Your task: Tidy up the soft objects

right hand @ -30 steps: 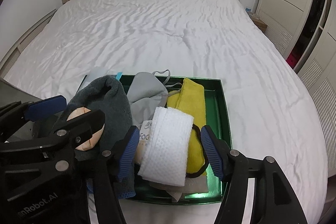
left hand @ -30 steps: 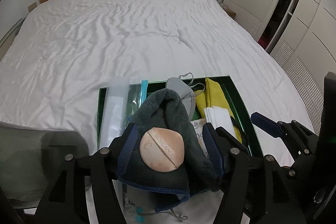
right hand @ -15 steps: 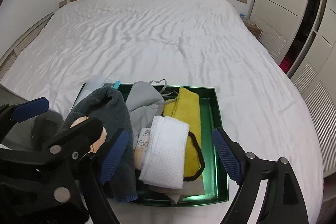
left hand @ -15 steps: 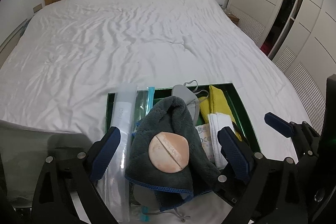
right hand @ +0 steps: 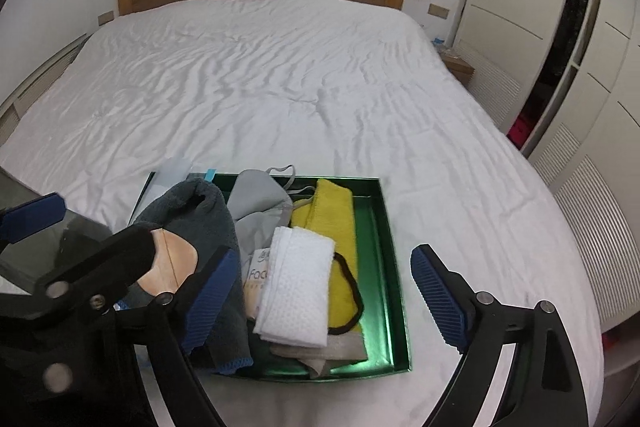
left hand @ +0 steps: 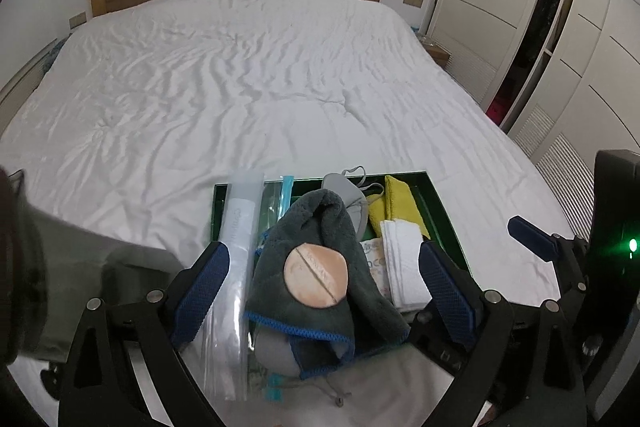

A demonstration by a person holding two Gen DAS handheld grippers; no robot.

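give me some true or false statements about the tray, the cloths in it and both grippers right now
1. The left gripper is open, clamped on nothing. True.
2. The right gripper is shut on the white cloth. False: its fingers stand wide apart, gripping nothing.
3. The green tray sits on the white bed. True.
4. The yellow cloth lies on the bed outside the tray. False: it lies inside the tray.
5. A round peach pad rests on the dark grey towel. True.
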